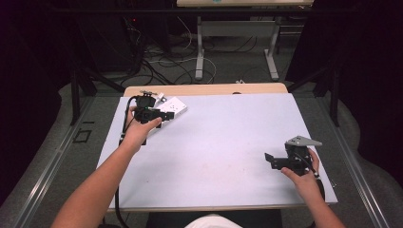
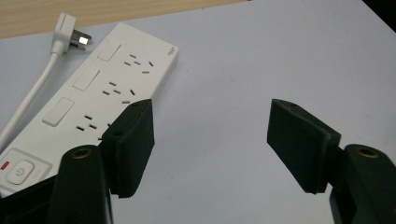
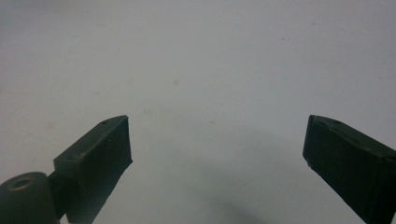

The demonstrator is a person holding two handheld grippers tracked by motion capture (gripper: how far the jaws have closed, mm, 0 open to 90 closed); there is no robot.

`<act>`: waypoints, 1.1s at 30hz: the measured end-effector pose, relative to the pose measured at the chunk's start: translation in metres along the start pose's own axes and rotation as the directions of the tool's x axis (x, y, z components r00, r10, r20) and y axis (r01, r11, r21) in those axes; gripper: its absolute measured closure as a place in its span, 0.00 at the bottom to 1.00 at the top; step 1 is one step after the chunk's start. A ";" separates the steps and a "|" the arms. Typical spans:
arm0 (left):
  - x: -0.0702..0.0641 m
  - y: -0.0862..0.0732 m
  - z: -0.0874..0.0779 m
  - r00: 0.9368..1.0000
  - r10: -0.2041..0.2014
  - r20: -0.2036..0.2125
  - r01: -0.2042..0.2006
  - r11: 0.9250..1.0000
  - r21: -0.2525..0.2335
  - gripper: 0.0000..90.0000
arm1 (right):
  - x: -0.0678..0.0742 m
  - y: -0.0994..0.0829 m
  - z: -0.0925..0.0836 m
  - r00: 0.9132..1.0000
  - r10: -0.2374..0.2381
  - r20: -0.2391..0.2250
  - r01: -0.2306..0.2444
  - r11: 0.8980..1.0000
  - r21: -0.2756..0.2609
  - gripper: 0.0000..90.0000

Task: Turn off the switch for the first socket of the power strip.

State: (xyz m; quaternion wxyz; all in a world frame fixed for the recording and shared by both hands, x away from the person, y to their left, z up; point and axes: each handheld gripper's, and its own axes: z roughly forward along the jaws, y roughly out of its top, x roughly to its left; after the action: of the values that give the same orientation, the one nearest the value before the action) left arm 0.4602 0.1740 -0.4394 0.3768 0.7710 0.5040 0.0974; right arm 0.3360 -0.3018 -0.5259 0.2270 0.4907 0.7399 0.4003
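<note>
A white plastic power strip (image 2: 100, 95) is lying at the bench's (image 1: 223, 137) far left corner. The left gripper (image 2: 210, 135) is hovering beside it, released; the right gripper (image 3: 217, 154) also released. Rigid, light, smooth: likely best gripped across its narrow sides.

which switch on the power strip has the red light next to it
The round power button at the power strip's near end, by the left gripper. The three rectangular rocker switches farther along are plain white.
</note>
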 end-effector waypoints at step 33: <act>-0.020 -0.049 -0.030 0.998 0.038 0.044 -0.037 0.999 -0.040 0.00 | -0.002 -0.001 0.000 1.000 0.004 -0.008 -0.004 1.000 0.003 0.08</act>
State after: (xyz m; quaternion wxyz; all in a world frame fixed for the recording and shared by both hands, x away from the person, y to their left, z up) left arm 0.4000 0.1821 -0.4472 0.4009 0.7749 0.4789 0.0971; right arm 0.3356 -0.3036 -0.5267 0.2224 0.4908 0.7406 0.4016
